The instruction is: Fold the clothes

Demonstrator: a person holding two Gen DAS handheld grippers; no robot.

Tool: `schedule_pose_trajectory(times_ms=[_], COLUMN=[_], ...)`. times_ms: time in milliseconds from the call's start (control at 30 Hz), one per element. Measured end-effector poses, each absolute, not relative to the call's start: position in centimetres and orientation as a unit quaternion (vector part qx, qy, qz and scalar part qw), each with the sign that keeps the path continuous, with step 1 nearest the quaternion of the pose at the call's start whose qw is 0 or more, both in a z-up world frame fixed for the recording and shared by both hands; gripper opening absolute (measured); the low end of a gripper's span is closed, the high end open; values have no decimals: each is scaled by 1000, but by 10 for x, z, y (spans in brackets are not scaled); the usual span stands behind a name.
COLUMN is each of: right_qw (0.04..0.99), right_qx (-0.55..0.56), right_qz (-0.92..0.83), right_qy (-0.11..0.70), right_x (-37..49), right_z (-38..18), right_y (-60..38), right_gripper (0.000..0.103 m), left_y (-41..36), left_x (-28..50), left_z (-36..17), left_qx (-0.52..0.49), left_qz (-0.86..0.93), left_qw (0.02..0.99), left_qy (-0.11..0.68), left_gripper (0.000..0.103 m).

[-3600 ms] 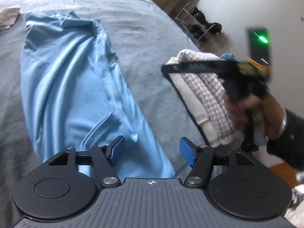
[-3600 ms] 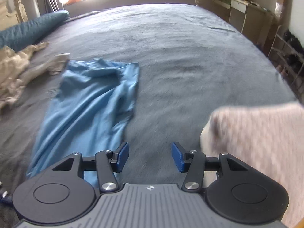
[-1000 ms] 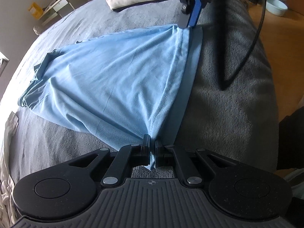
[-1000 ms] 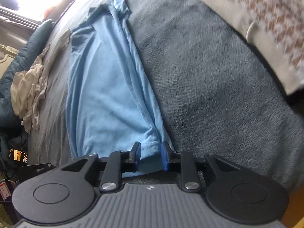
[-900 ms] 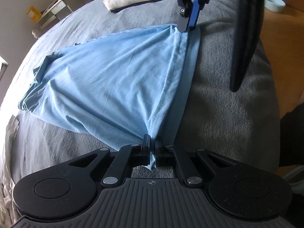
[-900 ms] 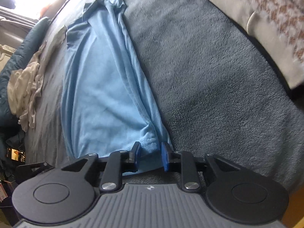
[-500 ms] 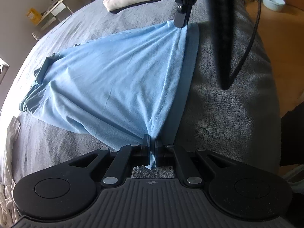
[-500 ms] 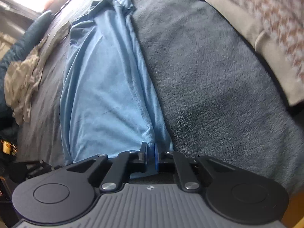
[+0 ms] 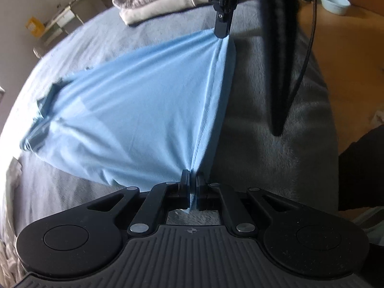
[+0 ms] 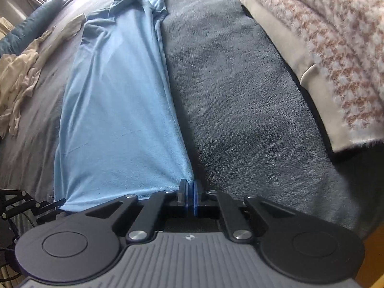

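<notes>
Left wrist view. The left tongs (image 9: pixel 192 187) were clamped on one hem corner of the light blue shirt (image 9: pixel 134 110), a tuck of cloth showing between the closed fingers, exactly as a second earlier. Straight ahead of them the right tongs (image 9: pixel 222 32) pinched the opposite hem corner; a second ago their blue pads were apart around that corner, and they had now come together on it. The hem ran taut between the two grips, lifted slightly off the grey bed (image 9: pixel 264 144). The rest of the shirt lay ahead and to the left of the left tongs, its collar end bunched at the far left. A stack of folded clothes (image 9: pixel 153 2) sat beyond the right tongs. A dark cable (image 9: pixel 304 55) hung to the right.

Right wrist view. The right tongs (image 10: pixel 189 198) were closed on the shirt's (image 10: pixel 115 110) near corner, cloth trapped between the blue pads (image 10: pixel 195 199). The garment stretched away ahead and left of them, collar at the far end. The left tongs' (image 10: pixel 60 201) tips held the other hem corner at the left edge. The folded stack (image 10: pixel 324 48) lay to the right, crumpled beige clothing (image 10: pixel 19 84) far left.

Assessment. With the second corner now secured, both hem corners appeared held. The fold itself had not begun; carrying the hem toward the collar seemed the likely next step, and uneven tension could skew the fold.
</notes>
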State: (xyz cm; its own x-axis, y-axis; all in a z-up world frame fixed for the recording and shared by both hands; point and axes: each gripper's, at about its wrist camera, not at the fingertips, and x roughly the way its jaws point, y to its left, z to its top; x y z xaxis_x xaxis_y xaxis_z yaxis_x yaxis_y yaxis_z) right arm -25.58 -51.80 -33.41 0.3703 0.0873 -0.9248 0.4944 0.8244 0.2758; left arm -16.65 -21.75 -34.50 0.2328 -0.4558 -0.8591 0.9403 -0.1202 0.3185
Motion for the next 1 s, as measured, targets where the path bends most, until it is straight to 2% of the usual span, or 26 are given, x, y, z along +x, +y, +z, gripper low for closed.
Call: schedule_pose_trajectory(times_ms=[100,200,300,500,633,833,1000], right_qw=[778,774,773,771,769,767,765], right_qx=[269,271,270,264,260,260,260], right_qz=[-131,-132,-130,-126,-124,-122,-121], right_qy=[553,557,560,565,570,574,576], right_x=[-254,-253,-253,-255,-251,-251,-251], right_z=[-343,-348,-349,-349,-350,-350,-350], right_y=[-519,-520,-519,-519,-518,-520,-520], right_gripper=[5,5,5,5,5,5,5], left_y=[-213,-200,-185,-171,-176,-183,-174], left_x=[-162,-149,-125,-43,-22,-25,-22], left_z=[-339,-334,-329,-330,-344,-363,-353], left_qx=[464,421,367,107,1,12,-2], left_qz=[-563,-552,-510,-425,-425,-421,-409], left_qw=[615,605,633,669,642,636,645], left_qy=[300,389,453,600,639,647,646], left_gripper=[7,8,8,10,21,21,24])
